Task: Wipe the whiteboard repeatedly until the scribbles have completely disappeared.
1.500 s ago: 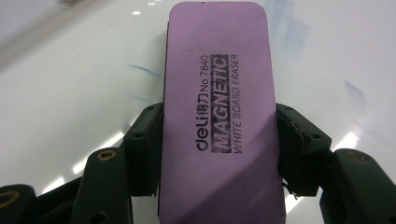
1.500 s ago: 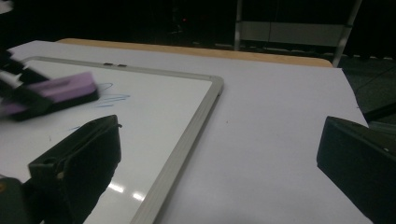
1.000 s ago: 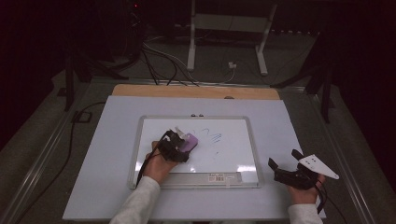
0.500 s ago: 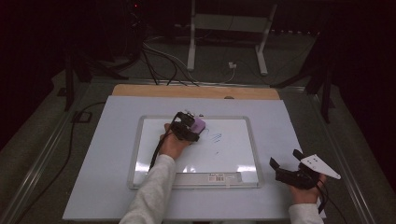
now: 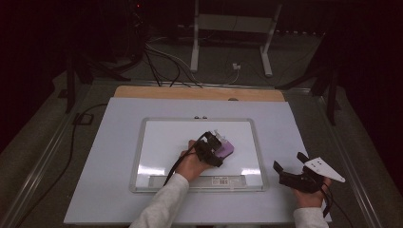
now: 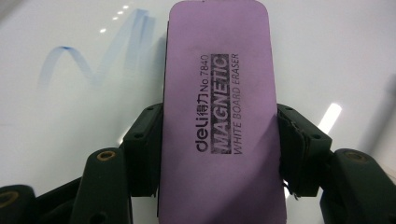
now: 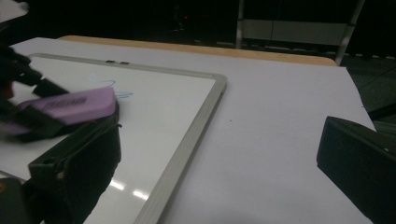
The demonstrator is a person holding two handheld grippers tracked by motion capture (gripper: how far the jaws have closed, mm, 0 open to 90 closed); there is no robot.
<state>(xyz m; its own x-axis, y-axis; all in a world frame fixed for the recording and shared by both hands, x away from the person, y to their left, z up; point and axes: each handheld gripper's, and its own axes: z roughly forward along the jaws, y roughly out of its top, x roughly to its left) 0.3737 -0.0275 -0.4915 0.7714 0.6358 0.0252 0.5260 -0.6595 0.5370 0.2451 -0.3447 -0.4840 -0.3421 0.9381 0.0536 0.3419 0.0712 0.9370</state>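
Note:
A purple whiteboard eraser (image 6: 219, 116), printed "MAGNETIC WHITE BOARD ERASER", lies flat on the whiteboard (image 5: 157, 142) with my left gripper (image 6: 219, 140) shut on its long sides. From above, the left gripper (image 5: 219, 145) and eraser (image 5: 227, 148) sit right of the board's middle. Faint blue pen strokes (image 6: 65, 56) remain beside the eraser, also seen as blue strokes (image 7: 122, 94) just past the eraser (image 7: 70, 106). My right gripper (image 5: 290, 162) rests on the table right of the board, jaws open and holding nothing; the right gripper (image 7: 215, 140) faces the board's frame.
The whiteboard's grey frame (image 7: 187, 140) lies on a white tabletop (image 5: 294, 128) with a wooden strip (image 5: 199, 93) along its far edge. Beyond the table are cables (image 5: 166, 61) and a white stand (image 5: 230, 28) on a dark floor.
My left gripper has carried the eraser rightward across the board, first toward the far edge, then back nearer, over the blue scribble. The right gripper has stayed put.

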